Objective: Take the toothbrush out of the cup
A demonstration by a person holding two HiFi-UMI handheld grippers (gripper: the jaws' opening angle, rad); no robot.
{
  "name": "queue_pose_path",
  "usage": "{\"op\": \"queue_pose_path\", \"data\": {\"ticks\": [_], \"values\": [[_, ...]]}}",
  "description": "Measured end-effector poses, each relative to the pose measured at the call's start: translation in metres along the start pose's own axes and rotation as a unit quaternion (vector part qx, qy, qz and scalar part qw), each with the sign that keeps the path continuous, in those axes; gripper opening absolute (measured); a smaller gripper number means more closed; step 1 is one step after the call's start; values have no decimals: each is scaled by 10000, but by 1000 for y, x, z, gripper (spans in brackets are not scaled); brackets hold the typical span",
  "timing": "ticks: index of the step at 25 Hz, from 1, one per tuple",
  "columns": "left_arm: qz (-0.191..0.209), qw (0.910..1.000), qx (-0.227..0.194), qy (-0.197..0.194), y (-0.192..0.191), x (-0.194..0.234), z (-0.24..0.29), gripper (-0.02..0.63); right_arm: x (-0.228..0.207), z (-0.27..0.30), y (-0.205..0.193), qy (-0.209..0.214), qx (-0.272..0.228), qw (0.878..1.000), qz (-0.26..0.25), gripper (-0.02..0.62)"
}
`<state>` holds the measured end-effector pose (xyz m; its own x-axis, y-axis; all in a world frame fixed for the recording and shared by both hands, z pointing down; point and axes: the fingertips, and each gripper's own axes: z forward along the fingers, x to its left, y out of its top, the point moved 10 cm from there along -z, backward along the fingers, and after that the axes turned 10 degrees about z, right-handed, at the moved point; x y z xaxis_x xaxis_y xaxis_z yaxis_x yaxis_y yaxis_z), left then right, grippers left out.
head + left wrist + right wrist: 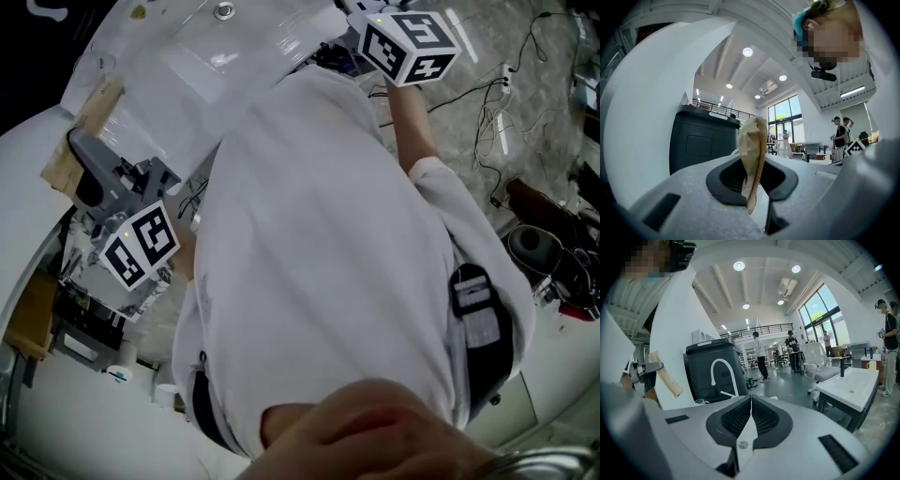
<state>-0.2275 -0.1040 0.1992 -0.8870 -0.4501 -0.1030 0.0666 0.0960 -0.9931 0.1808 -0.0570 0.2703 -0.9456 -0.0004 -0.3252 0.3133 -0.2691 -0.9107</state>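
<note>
My left gripper (754,174) is shut on a flat tan paper-wrapped piece (752,145), which stands upright between the pads and pokes out above and below them. In the head view that gripper (82,150) is at the left, with the tan piece (75,141) slanting across its tip. The right gripper view shows the same tan piece (666,378) at far left. My right gripper (751,405) is shut with nothing between its pads; its marker cube (410,42) shows at the top of the head view. No toothbrush or cup is plainly in view.
A dark bin (715,373) with a white curved spout (723,367) stands ahead. A white basin table (853,385) is at right. Several people stand in the hall behind. Cables (497,112) lie on the floor. The person's white shirt (328,234) fills the head view.
</note>
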Motion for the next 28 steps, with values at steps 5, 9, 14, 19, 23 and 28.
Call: {"op": "queue_pose_path", "data": {"ticks": [5, 9, 14, 19, 23, 28], "values": [[-138, 9998, 98, 118, -7, -1, -10, 60, 1, -1, 2, -2, -52, 10000, -1, 15], [-191, 9994, 205, 217, -13, -2, -19, 60, -1, -3, 3, -27, -68, 10000, -4, 15], [-330, 9984, 394, 229, -25, -8, -25, 60, -4, -5, 3, -83, -69, 9999, -10, 15], [-408, 9978, 493, 178, -30, -12, -24, 60, -7, -7, 2, -123, -28, 9999, 16, 15], [-424, 9976, 525, 155, -32, -13, -20, 60, -10, -8, 0, -165, 8, 9999, 32, 15], [-426, 9977, 509, 106, -34, -14, -18, 60, -14, -11, -4, -269, 5, 9996, 72, 15]]}}
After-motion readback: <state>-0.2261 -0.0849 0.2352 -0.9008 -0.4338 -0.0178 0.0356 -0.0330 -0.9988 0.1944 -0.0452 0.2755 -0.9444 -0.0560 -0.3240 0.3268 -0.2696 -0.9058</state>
